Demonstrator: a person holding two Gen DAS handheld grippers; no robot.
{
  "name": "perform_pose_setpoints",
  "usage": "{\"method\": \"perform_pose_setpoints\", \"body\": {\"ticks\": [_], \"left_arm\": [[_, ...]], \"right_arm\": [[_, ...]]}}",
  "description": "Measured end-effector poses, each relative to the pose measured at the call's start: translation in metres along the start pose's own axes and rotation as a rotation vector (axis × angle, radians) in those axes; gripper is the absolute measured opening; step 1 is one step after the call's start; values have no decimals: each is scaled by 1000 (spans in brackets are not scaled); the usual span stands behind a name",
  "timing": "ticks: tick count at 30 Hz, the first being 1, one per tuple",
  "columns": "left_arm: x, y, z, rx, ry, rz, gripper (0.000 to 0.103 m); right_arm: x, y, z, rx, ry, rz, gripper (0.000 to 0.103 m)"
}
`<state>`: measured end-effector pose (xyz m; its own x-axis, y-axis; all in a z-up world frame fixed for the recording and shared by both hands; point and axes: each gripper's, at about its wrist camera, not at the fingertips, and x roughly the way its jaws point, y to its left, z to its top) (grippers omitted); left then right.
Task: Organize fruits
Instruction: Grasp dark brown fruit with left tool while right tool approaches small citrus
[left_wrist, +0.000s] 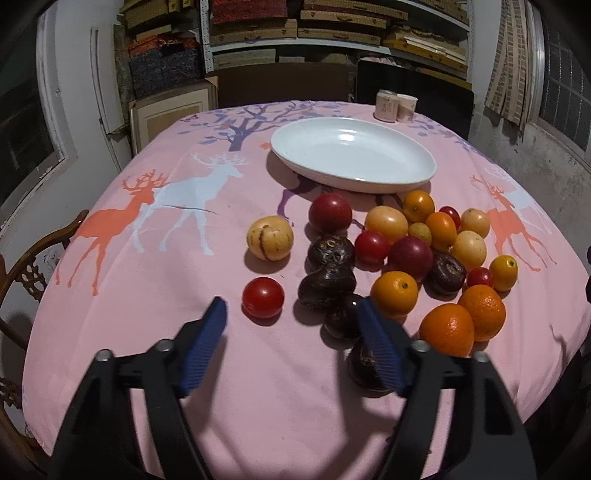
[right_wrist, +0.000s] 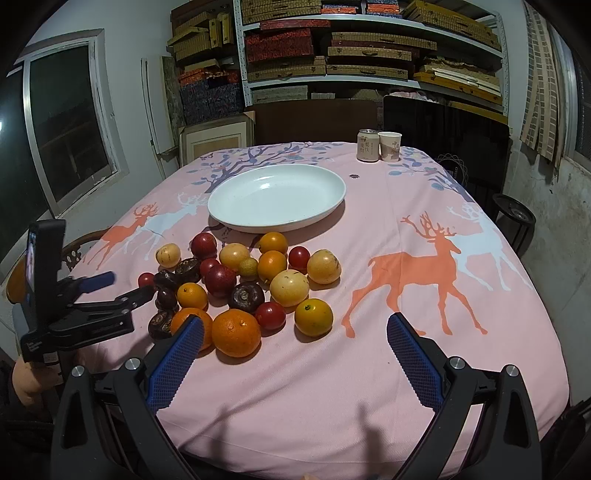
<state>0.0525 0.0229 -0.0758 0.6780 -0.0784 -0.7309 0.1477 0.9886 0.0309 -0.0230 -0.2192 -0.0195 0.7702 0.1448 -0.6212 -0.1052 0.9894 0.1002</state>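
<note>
The left tongs (left_wrist: 291, 314) are hanging spread and empty over the tabletop (left_wrist: 147, 295), a red tomato (left_wrist: 263, 297) lying at their twelve o'clock. It is looking small, smooth and soft, wanting a gentle pinch across its middle. The white dish (left_wrist: 352, 153) is sitting empty. The right tongs (right_wrist: 295, 334) are gaping wide, empty.

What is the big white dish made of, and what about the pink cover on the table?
The white dish looks like glazed ceramic, maybe melamine: smooth, glossy, with a bright glare spot in its hollow. The pink tablecloth looks like soft woven fabric: matte, with printed deer and trees, a faint fold line, and edges draping over the table.
</note>
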Motion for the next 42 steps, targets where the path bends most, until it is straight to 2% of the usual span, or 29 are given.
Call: {"method": "perform_pose_setpoints", "body": {"ticks": [8, 12, 14, 19, 23, 25, 26, 27, 29, 30, 33, 34, 35, 36, 39, 42], "left_arm": [[15, -9, 10, -4, 18, -76, 60], [23, -16, 14, 0, 7, -62, 57], [28, -13, 16, -19, 19, -97, 46], [26, -11, 14, -26, 16, -149, 42], [18, -6, 14, -43, -1, -197, 24], [17, -7, 15, -39, 0, -204, 24], [18, -9, 15, -27, 5, -192, 25], [21, -12, 16, -18, 14, -169, 33], [25, -11, 15, -38, 20, -137, 66], [28, -10, 14, -46, 27, -143, 70], [30, -12, 15, -52, 24, -146, 71], [31, -12, 16, -57, 31, -153, 70], [32, -11, 17, -62, 37, -167, 53], [34, -13, 17, -53, 60, -187, 43], [31, -20, 13, -18, 43, -201, 37], [29, -18, 13, -31, 43, -220, 34]], "right_arm": [[7, -1, -1, 17, 36, 10, 99], [8, -2, -1, 19, 35, 10, 99], [10, -3, -2, 28, 39, 12, 99], [15, -10, -2, 54, 57, 16, 99], [19, -18, -2, 55, 81, -2, 99], [22, -23, -3, 56, 92, -14, 99], [24, -26, -3, 49, 102, -29, 99], [26, -28, -4, 45, 115, -46, 99], [30, -34, -6, 72, 112, -42, 99], [32, -37, -6, 80, 115, -43, 99], [33, -40, -9, 79, 122, -56, 99], [34, -41, -10, 81, 124, -56, 99], [34, -41, -10, 77, 129, -60, 99], [34, -40, -10, 68, 135, -67, 99], [35, -40, -10, 63, 135, -63, 99], [36, -41, -10, 62, 145, -65, 99]]}}
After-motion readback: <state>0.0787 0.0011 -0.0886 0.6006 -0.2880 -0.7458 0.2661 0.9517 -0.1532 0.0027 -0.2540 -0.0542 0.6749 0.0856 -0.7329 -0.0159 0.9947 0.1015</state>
